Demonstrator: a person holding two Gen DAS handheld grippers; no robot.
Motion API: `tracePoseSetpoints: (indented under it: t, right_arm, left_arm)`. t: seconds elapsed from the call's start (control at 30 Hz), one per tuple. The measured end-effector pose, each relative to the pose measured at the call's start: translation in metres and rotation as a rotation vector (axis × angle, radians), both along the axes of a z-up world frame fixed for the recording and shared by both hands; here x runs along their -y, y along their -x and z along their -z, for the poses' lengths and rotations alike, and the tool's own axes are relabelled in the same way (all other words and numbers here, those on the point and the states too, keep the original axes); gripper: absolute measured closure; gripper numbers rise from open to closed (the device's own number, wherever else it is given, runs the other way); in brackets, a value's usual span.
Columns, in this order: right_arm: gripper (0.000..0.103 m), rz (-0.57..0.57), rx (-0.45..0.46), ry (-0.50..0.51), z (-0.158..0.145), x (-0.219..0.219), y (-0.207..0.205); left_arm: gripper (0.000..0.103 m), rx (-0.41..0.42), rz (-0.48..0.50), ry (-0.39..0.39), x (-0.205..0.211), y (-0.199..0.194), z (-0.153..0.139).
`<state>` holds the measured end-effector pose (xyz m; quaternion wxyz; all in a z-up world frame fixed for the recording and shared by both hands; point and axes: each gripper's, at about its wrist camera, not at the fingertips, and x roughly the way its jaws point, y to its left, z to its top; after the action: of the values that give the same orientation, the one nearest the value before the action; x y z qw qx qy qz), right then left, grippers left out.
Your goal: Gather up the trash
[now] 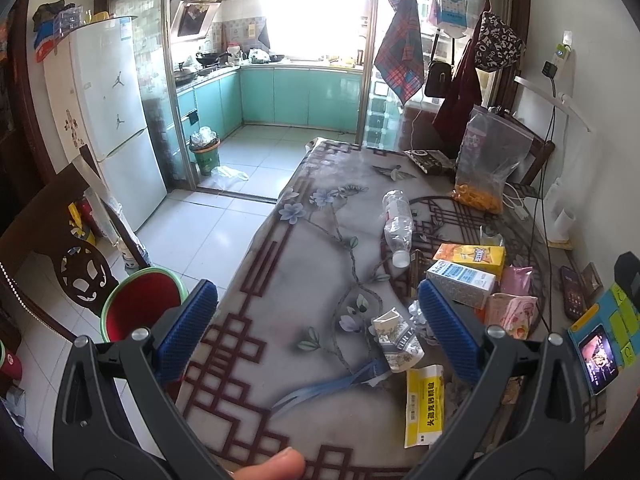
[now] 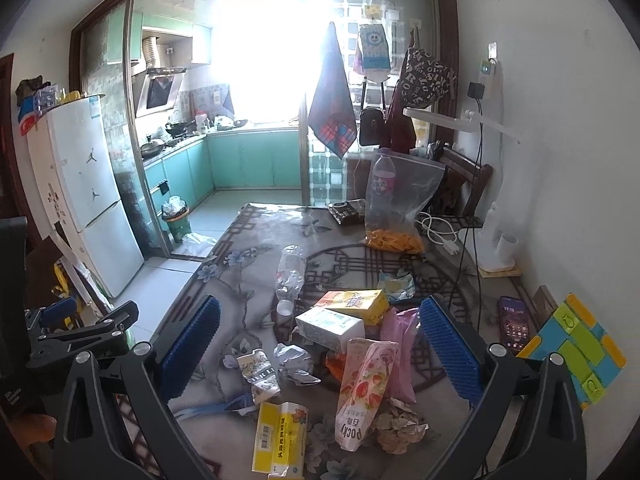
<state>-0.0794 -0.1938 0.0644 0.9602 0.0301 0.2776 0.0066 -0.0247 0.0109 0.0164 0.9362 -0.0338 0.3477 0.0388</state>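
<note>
At the far left of the left wrist view a red bin with a green rim (image 1: 140, 304) stands on the tiled floor, just beside the table's (image 1: 280, 264) near-left edge. The left gripper (image 1: 318, 330) hovers above that edge with its blue-padded jaws spread wide and nothing between them; a fingertip (image 1: 272, 466) shows at the bottom of the frame. The table carries a floral cloth.

Further right, a clear plastic bottle (image 1: 398, 224) lies on its side, cap toward the camera. Nearer lies a crumpled printed wrapper (image 1: 398, 342), with a yellow sachet (image 1: 425, 404) just in front of it. Right of the bottle, a yellow carton (image 1: 472, 258) and a white-and-blue carton (image 1: 460, 282) touch each other.

In the right wrist view the right gripper (image 2: 320, 346) also hangs released over the litter, its jaws wide apart and holding nothing. Between them lie a crumpled ball of paper (image 2: 294, 362), the two cartons, a pink bag (image 2: 400, 354) and a Pocky box (image 2: 366, 390) tilted against the pile. A wad of brownish paper (image 2: 400, 424) rests just right of the box.

Toward the far end stands a clear zip bag with orange snacks (image 2: 396, 216). At the far right a dark phone (image 2: 516, 322) lies flat near the wall, beside a block of blue, green and yellow panels (image 2: 576, 346).
</note>
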Motion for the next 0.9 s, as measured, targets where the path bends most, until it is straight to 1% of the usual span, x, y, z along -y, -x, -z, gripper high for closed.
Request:
tracePoseSetpoints:
  t: [0.37, 0.9]
  right_arm:
    - [0.007, 0.024, -0.006, 0.054, -0.005, -0.0055, 0.0004]
    - [0.007, 0.044, -0.02, 0.065, -0.0035, -0.001, -0.0017]
  left_arm:
    - [0.004, -0.002, 0.001, 0.001, -0.0013, -0.0003, 0.0002]
    - [0.004, -0.023, 0.01, 0.0, 0.0035, -0.0051, 0.0039]
